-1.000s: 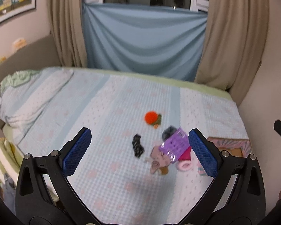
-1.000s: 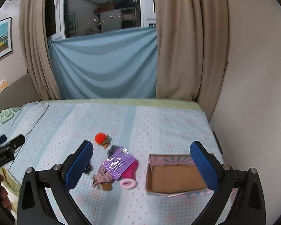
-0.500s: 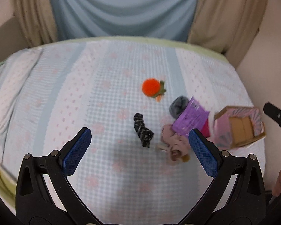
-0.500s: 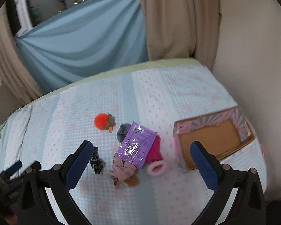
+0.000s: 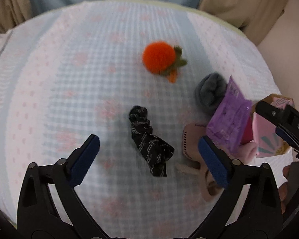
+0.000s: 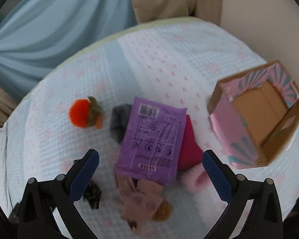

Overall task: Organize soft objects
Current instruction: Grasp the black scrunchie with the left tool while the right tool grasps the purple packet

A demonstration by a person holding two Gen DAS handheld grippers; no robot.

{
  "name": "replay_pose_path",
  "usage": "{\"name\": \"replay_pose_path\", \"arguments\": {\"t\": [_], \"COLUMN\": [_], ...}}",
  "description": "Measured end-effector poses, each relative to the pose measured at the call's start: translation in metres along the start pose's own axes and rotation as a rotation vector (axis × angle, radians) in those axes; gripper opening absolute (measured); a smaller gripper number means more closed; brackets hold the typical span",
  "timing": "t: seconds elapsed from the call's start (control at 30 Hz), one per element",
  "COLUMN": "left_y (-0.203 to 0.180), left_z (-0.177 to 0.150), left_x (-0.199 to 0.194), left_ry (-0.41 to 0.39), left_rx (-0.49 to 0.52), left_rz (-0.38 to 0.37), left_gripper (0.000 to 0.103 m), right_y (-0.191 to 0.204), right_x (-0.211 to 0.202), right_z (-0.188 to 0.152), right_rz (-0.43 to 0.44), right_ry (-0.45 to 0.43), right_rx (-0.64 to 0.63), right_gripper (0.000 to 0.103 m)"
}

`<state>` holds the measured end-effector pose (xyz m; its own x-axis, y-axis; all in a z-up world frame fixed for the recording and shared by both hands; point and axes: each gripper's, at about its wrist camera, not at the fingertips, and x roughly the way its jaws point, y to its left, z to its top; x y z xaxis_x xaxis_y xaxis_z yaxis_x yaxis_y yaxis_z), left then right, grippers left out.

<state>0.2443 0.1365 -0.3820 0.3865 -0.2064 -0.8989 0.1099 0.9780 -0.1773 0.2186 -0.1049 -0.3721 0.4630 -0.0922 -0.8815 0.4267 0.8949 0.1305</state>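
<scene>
Soft things lie on a pale blue bedspread. My left gripper is open, hovering over a black patterned cloth. An orange plush fruit lies beyond it, a grey sock to the right. My right gripper is open above a purple packet, which lies on a magenta cloth, a pink fluffy ring and a beige-pink sock. The fruit, grey sock and black cloth also show there.
An open cardboard box with pink sides stands on the bed to the right, near the wall; it also shows in the left wrist view. Curtains and a blue drape hang behind the bed.
Both grippers have dropped towards the bed and tilted down, so the soft things look much larger. Both stay open. Nothing on the bed has moved.
</scene>
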Motion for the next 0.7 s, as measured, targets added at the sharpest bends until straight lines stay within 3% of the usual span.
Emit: {"name": "replay_pose_path", "arguments": {"t": [0.2, 0.3, 0.4, 0.47, 0.57, 0.7], "left_y": [-0.004, -0.005, -0.006, -0.011, -0.018, -0.015], "left_z": [-0.004, -0.008, -0.013, -0.015, -0.018, -0.015], "left_x": [0.065, 0.092, 0.111, 0.113, 0.116, 0.115], "left_ry": [0.063, 0.098, 0.116, 0.086, 0.053, 0.027], "left_rx": [0.031, 0.032, 0.034, 0.055, 0.091, 0.078], "left_rz": [-0.014, -0.018, 0.002, 0.021, 0.073, 0.072], "left_gripper": [0.084, 0.073, 0.069, 0.066, 0.051, 0.039], "right_y": [-0.002, -0.003, 0.003, 0.006, 0.011, 0.011], "right_x": [0.070, 0.097, 0.105, 0.106, 0.108, 0.108], "right_z": [-0.003, -0.010, -0.018, -0.022, -0.026, -0.028], "right_rz": [-0.042, -0.063, -0.114, -0.136, -0.168, -0.179], "right_ry": [0.049, 0.079, 0.042, 0.025, 0.000, -0.017], "right_rx": [0.049, 0.053, 0.001, -0.034, -0.083, -0.098], "right_gripper": [0.103, 0.094, 0.093, 0.086, 0.073, 0.065]}}
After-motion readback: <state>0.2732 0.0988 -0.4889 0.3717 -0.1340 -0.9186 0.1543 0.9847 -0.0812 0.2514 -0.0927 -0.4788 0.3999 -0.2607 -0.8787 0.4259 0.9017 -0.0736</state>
